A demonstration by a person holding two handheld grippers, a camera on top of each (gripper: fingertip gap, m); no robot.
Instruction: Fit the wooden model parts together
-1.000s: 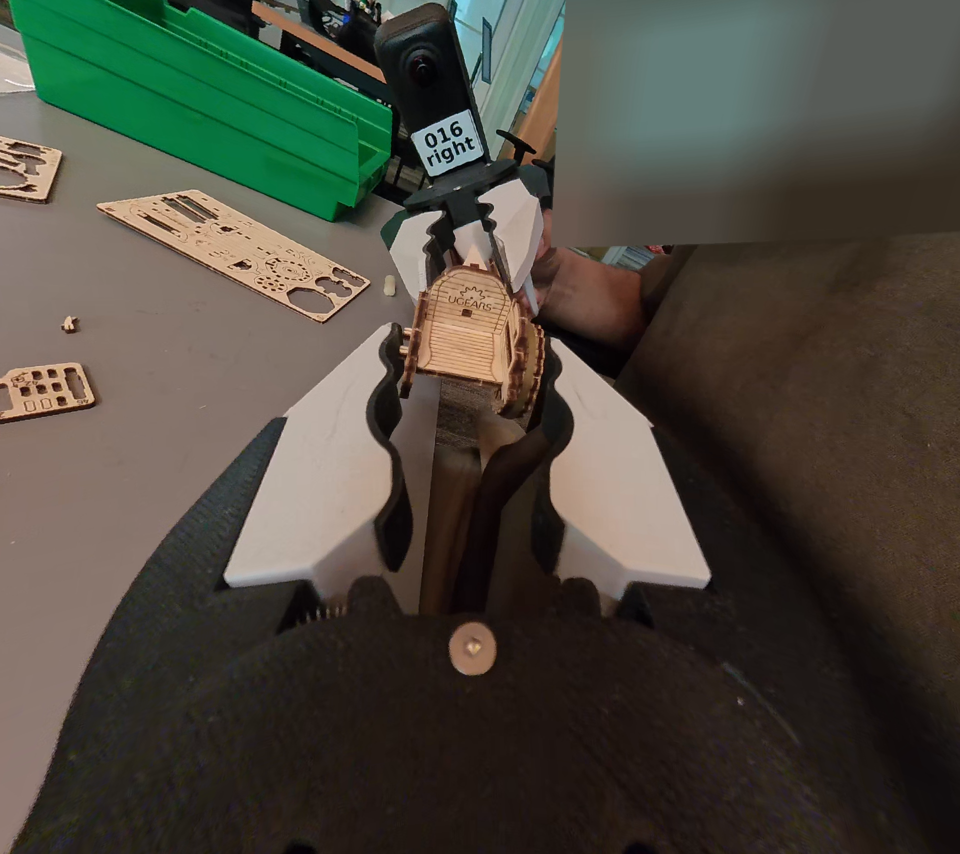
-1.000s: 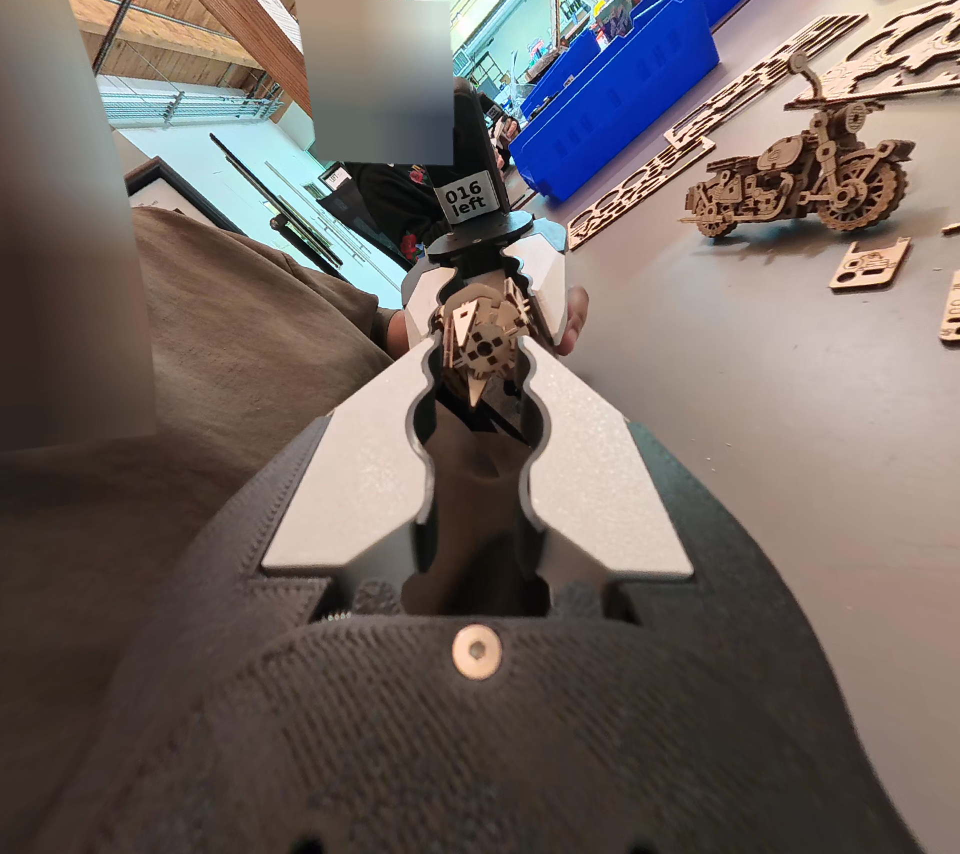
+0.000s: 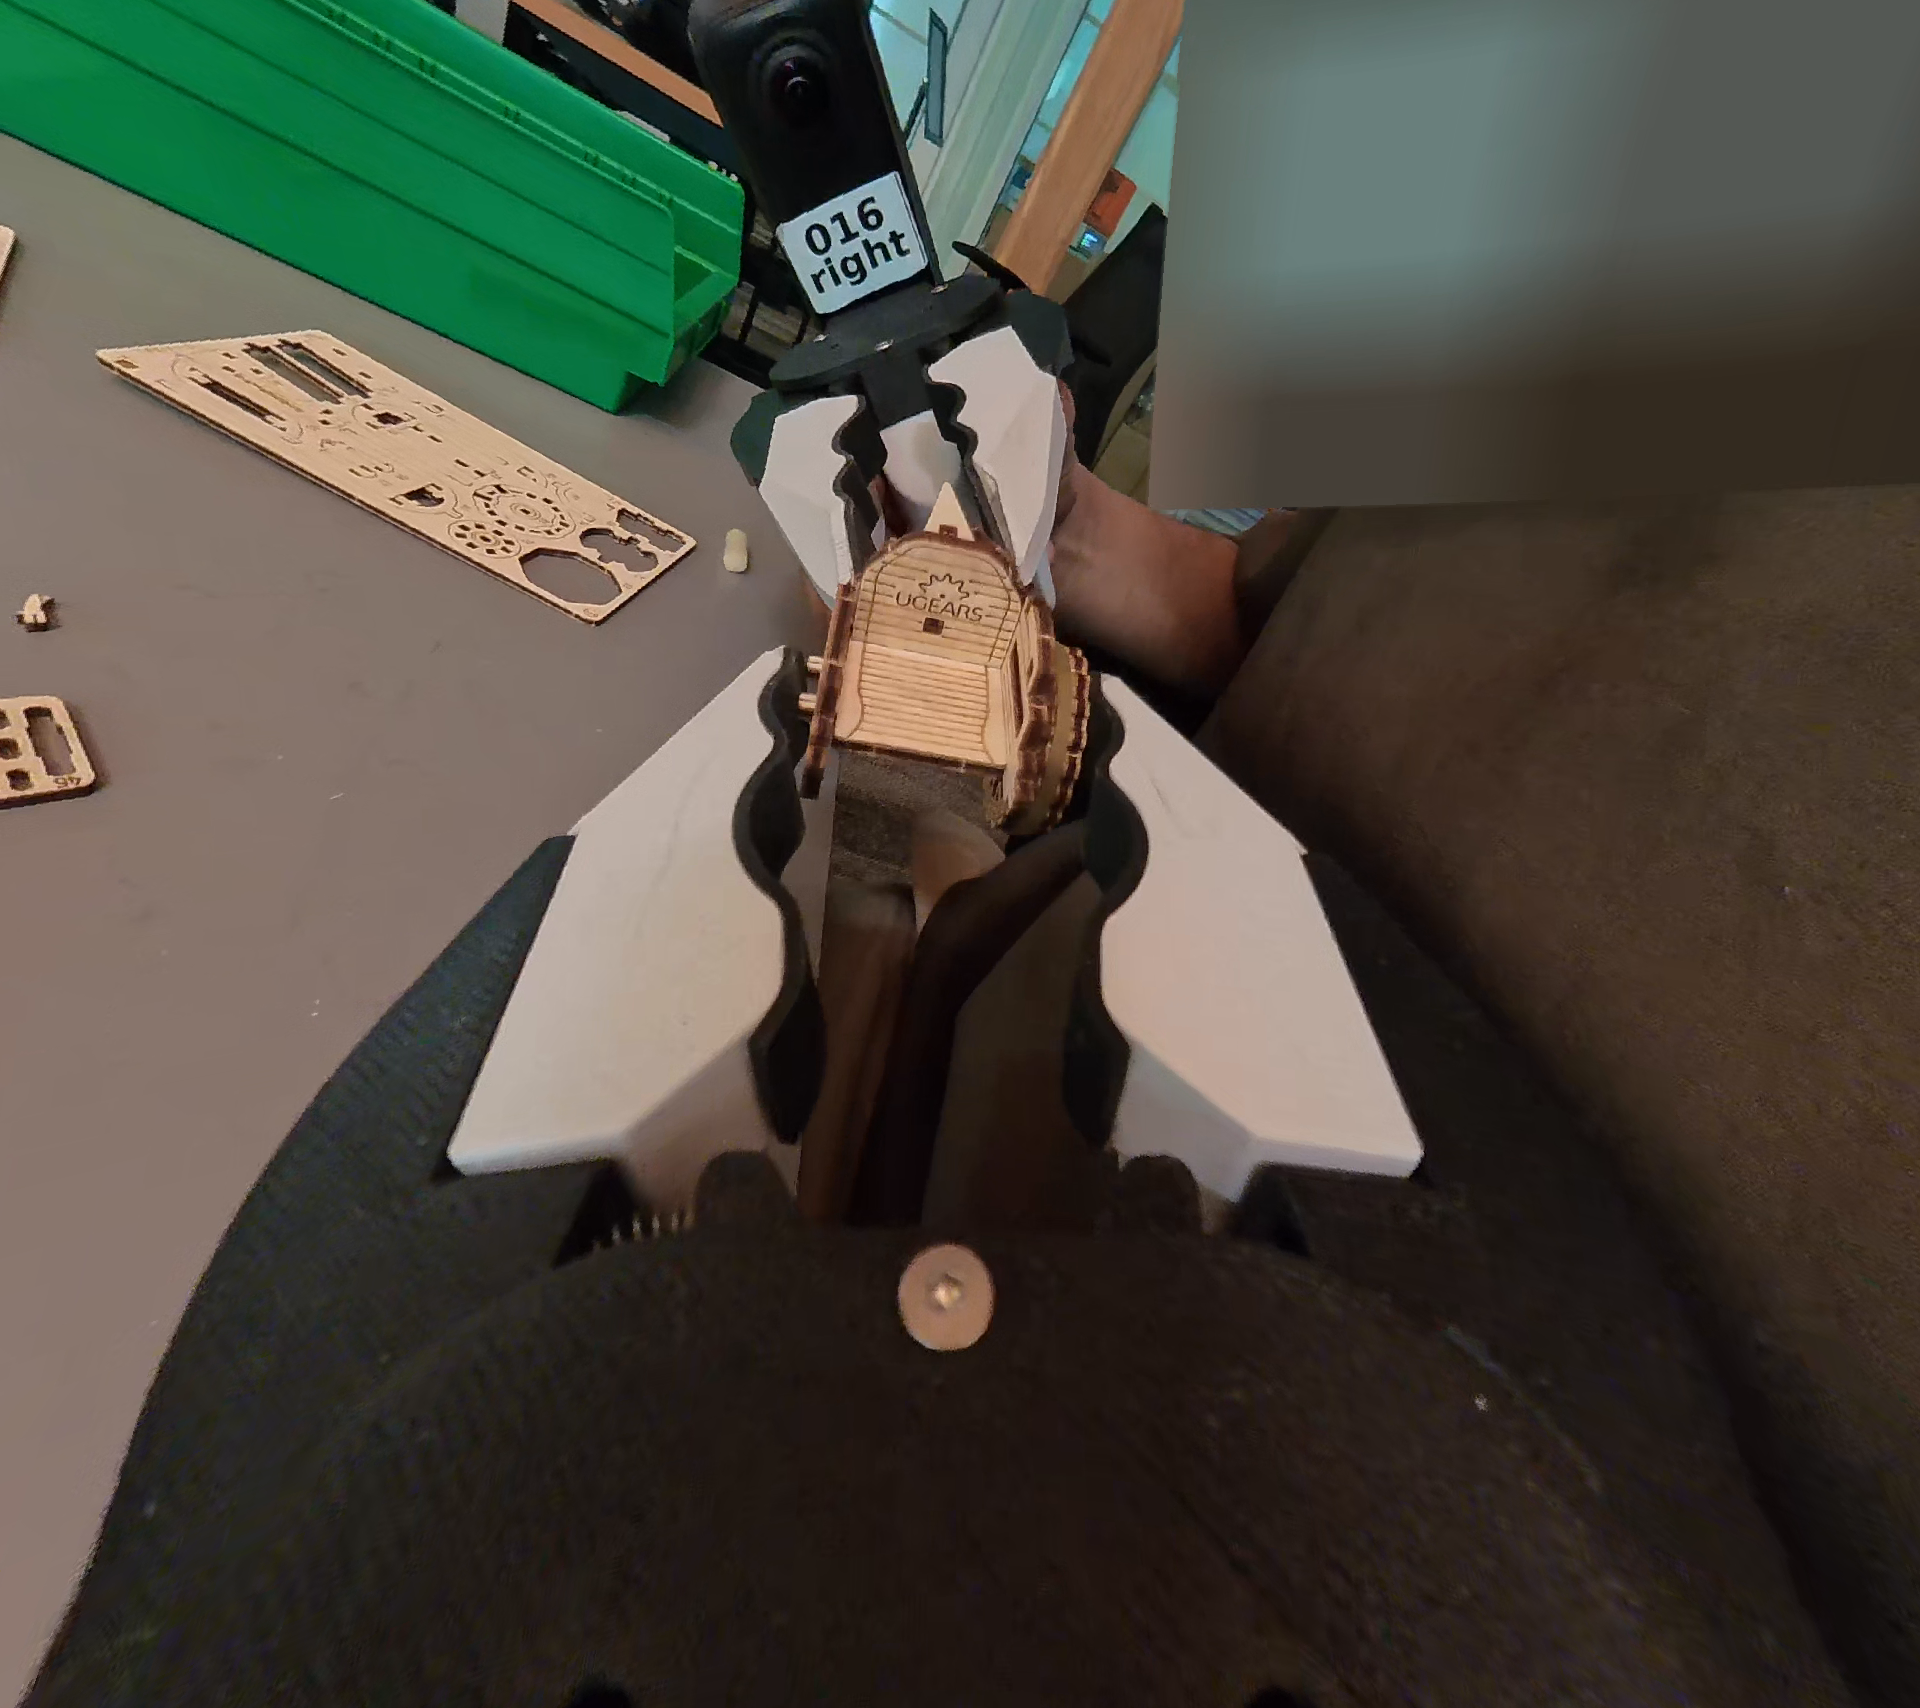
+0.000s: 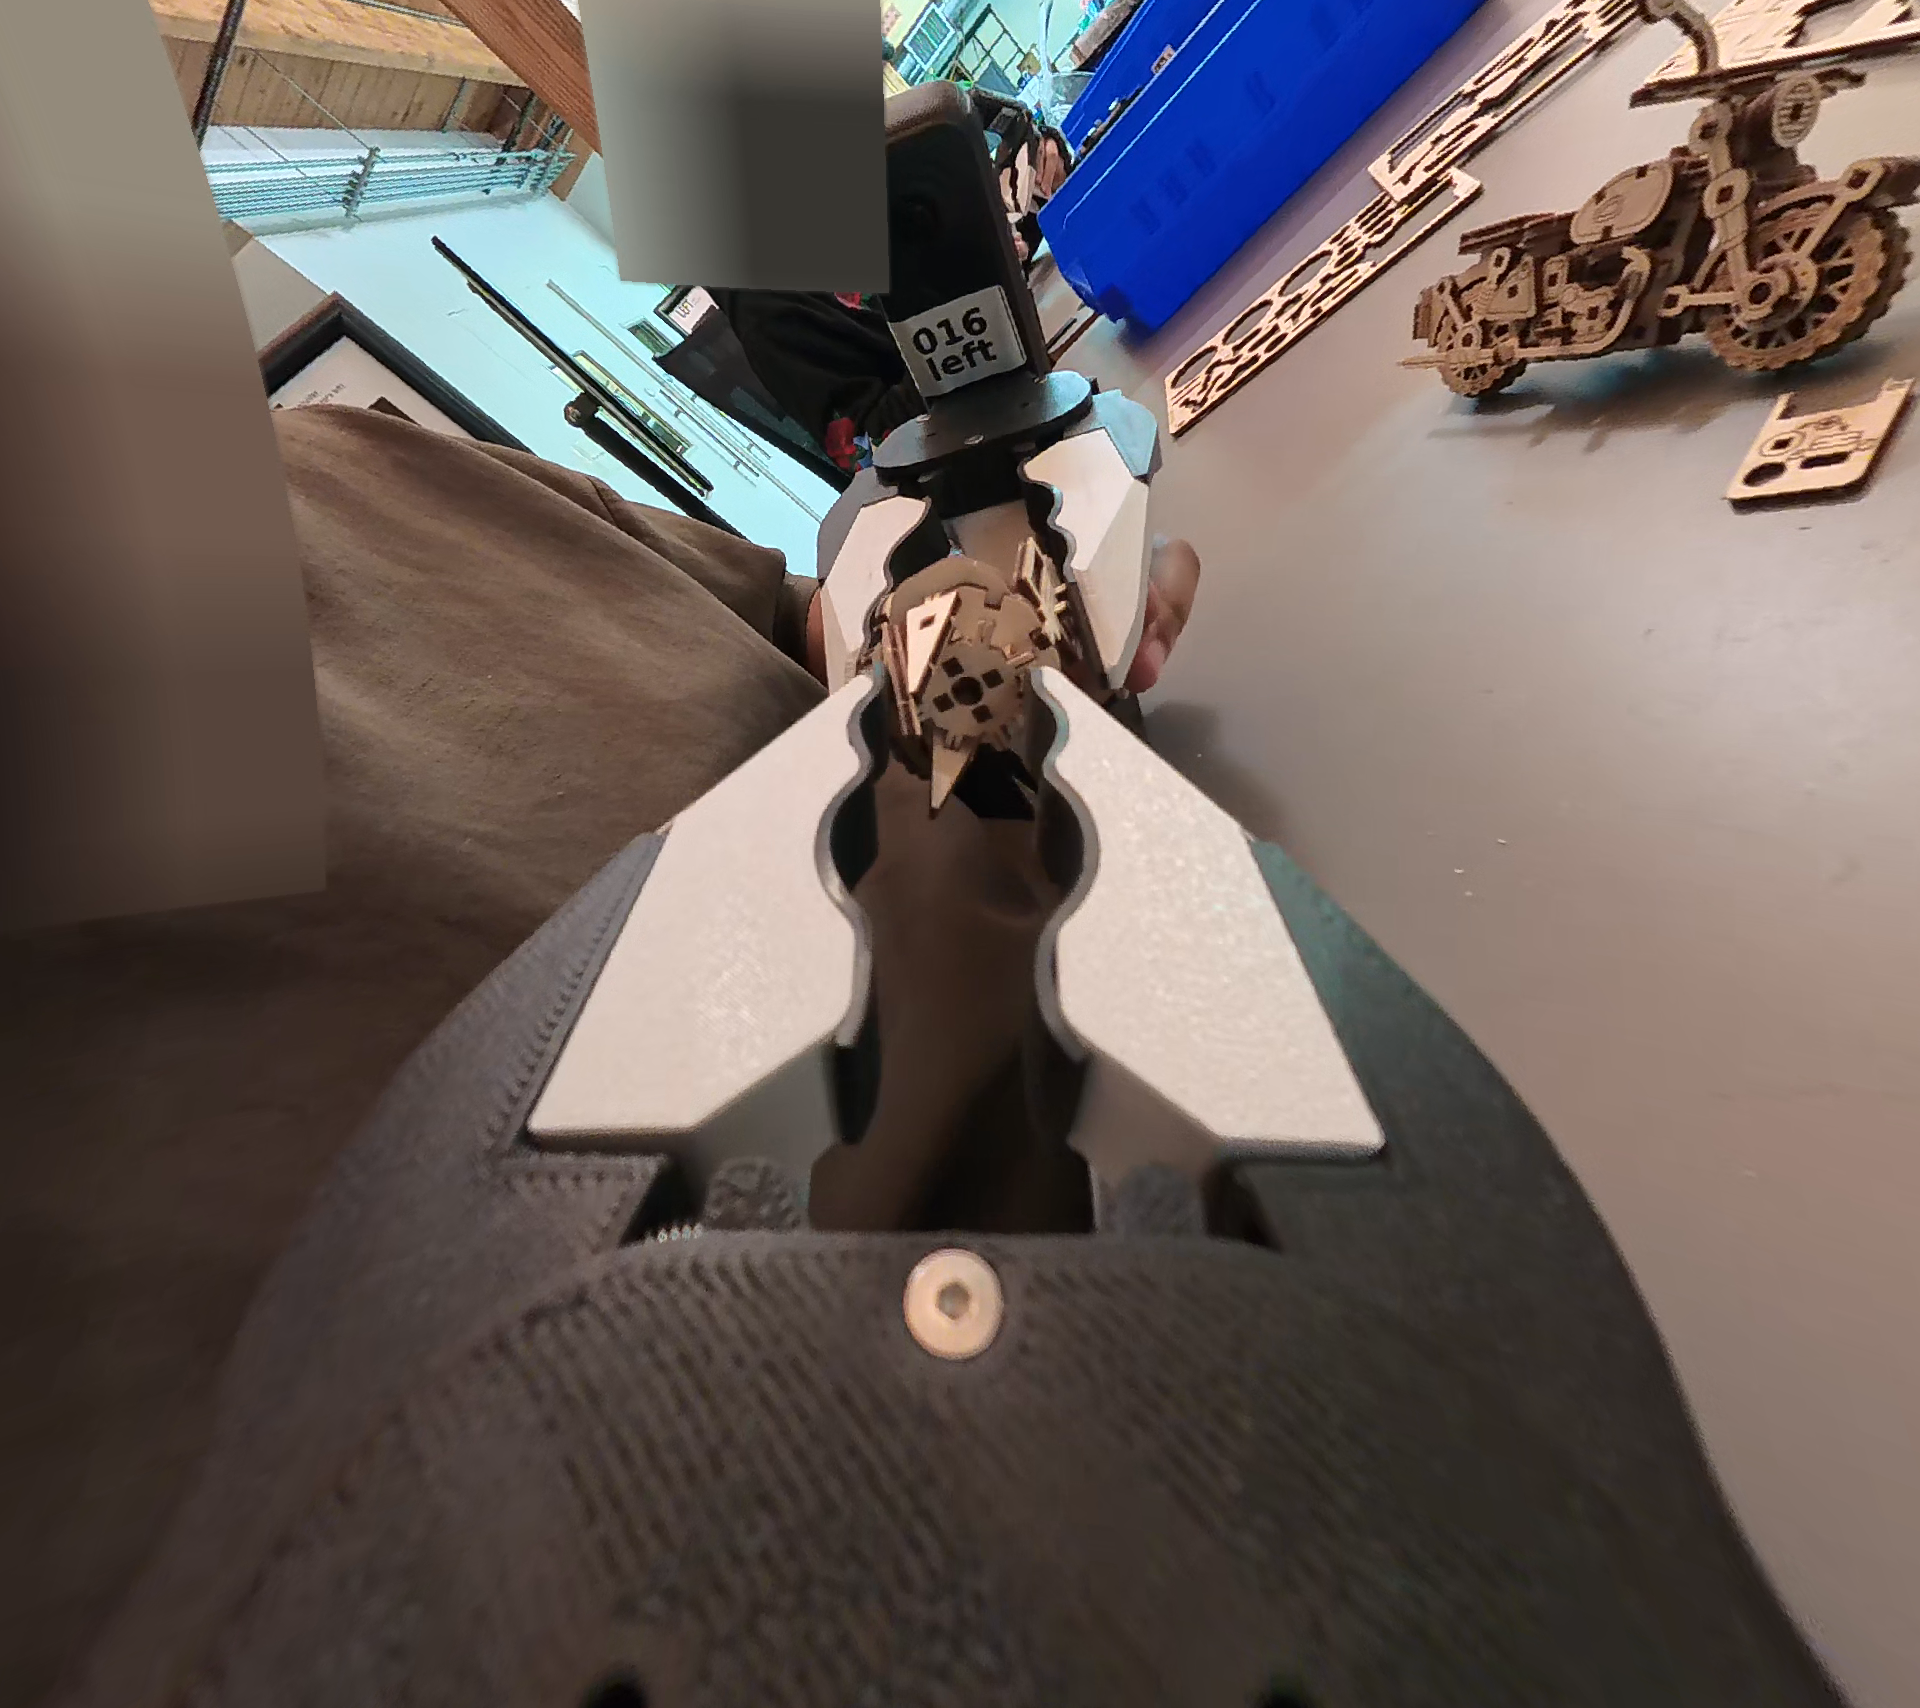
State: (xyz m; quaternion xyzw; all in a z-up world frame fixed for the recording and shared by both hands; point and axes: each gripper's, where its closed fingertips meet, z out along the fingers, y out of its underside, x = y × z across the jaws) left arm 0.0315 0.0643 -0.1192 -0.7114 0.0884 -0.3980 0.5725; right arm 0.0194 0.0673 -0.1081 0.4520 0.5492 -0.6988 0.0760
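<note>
In the left wrist view, the left gripper [image 3: 940,739] is closed around a small wooden model body [image 3: 930,682], a pale boxy piece with slatted panels and an arched back; its two white fingers [image 3: 665,920] press on the piece's sides, and the model sits at the fingertips, raised above the grey table [image 3: 260,827]. Directly beyond it, the right gripper [image 3: 935,515] points back toward the camera, its tips narrowed on a pale wooden point that touches the top of the model body. On the table to the left lie a punched-out plywood sheet [image 3: 384,463], a smaller sheet fragment [image 3: 42,749] and a tiny loose wooden bit [image 3: 36,612], with a green bin [image 3: 343,131] behind them. In the right wrist view, the right gripper [image 4: 961,702] is pinched onto a round toothed wooden part [image 4: 966,692] with pointed spikes, held right at the fingertips and meeting the model that the left gripper [image 4: 987,609] grips just behind it. To the right, well apart on the table [image 4: 1455,827], stand a finished wooden motorcycle [image 4: 1683,256], several cut sheets [image 4: 1320,287], a small wooden card [image 4: 1823,448] and a blue bin [image 4: 1278,100].
</note>
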